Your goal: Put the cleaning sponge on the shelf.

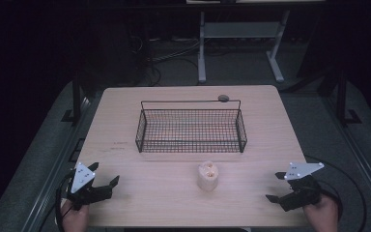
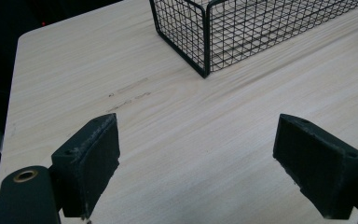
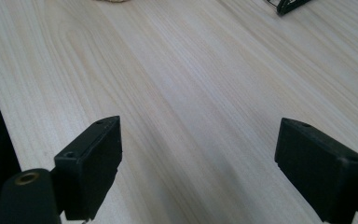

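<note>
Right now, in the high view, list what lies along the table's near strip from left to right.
Left gripper, jaws open → pale cup-shaped thing standing in front of the wire basket → right gripper, jaws open.

A pale wooden table [image 1: 125, 111] carries a black wire basket [image 1: 191, 126] near its middle and a small beige cup [image 1: 207, 176] standing just in front of it, apart from the basket. Faint dark marks [image 1: 118, 146] show left of the basket.
</note>
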Tool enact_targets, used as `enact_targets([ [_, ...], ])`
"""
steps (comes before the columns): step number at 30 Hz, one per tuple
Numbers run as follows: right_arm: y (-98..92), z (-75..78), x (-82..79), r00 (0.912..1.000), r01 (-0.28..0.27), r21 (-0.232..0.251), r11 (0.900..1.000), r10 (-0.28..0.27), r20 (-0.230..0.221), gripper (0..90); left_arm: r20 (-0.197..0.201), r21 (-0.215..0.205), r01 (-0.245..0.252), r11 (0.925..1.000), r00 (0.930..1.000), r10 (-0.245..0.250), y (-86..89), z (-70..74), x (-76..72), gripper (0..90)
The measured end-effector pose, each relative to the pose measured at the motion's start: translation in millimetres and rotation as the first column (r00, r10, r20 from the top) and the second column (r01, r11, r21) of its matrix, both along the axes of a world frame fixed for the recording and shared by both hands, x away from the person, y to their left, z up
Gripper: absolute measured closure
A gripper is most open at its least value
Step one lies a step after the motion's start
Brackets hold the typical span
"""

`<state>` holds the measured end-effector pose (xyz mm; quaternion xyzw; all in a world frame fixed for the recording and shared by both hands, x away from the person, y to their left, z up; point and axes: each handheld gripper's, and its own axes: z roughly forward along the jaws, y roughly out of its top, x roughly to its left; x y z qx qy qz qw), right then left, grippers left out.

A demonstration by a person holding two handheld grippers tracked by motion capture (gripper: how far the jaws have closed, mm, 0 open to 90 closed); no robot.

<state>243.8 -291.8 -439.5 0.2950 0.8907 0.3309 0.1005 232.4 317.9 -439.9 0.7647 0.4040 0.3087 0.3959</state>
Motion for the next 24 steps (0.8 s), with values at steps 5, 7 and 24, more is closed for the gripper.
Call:
enact_targets([
  [5,2.3,0.2,1.0,0.9999,-0.013,0.001,1.0,0.013,-0.004,14.3,-0.002,0.0,-0.007,1.0,1.0,0.007,1.1,0.1,0.3,13.7],
  [7,4.0,0.5,1.2,0.9998,-0.02,-0.007,1.0,0.02,-0.007,14.3,-0.002,0.0,-0.008,1.0,1.0,0.008,0.9,0.1,-0.1,13.7],
  [24,29.7,22.5,7.2,0.996,-0.088,-0.05,0.995,0.088,0.007,14.3,0.005,-0.005,-0.005,1.0,1.0,0.005,1.6,0.7,-1.8,13.7],
])
